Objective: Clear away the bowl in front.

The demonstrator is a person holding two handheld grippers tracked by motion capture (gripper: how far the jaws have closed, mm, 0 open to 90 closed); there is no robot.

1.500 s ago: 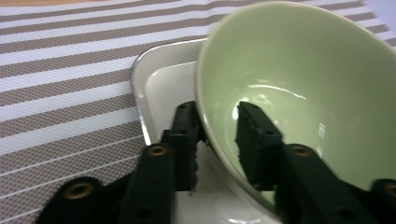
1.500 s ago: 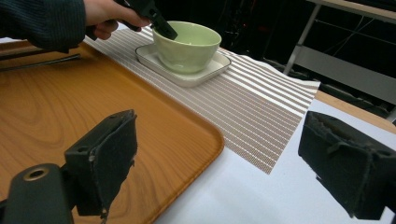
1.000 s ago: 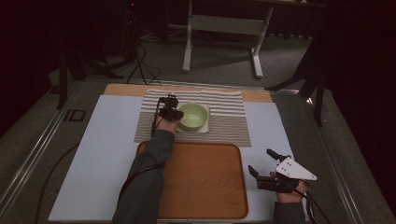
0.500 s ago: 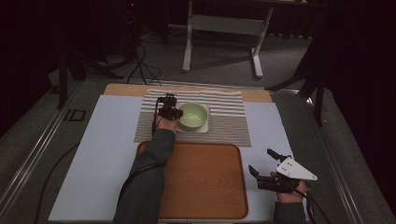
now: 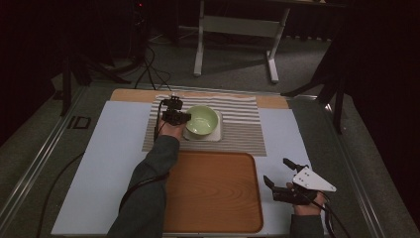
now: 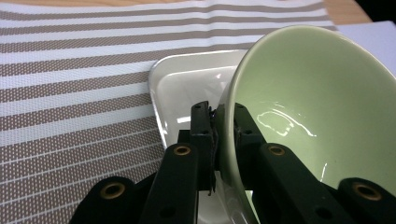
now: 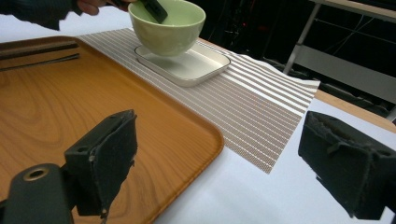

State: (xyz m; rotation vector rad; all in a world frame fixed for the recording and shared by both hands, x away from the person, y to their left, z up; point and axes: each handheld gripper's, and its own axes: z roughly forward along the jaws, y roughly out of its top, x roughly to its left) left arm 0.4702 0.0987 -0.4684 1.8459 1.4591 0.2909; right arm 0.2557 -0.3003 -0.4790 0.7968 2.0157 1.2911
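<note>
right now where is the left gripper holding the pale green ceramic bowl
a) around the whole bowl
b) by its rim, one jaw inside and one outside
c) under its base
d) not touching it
b: in the left gripper view the left gripper pinches the pale green ceramic bowl at its rim, one jaw on each side of the wall, above the white square plate.

One green bowl (image 5: 202, 120), upper centre of the high view. One white square dish (image 5: 214, 134) beneath it. One striped placemat (image 5: 242, 124), upper centre. One wooden tray (image 5: 213, 193), lower centre. One pale blue mat (image 5: 109, 163) under these. Two handheld grippers: left gripper (image 5: 184, 118) at upper centre, right gripper (image 5: 280, 172) at lower right.
</note>
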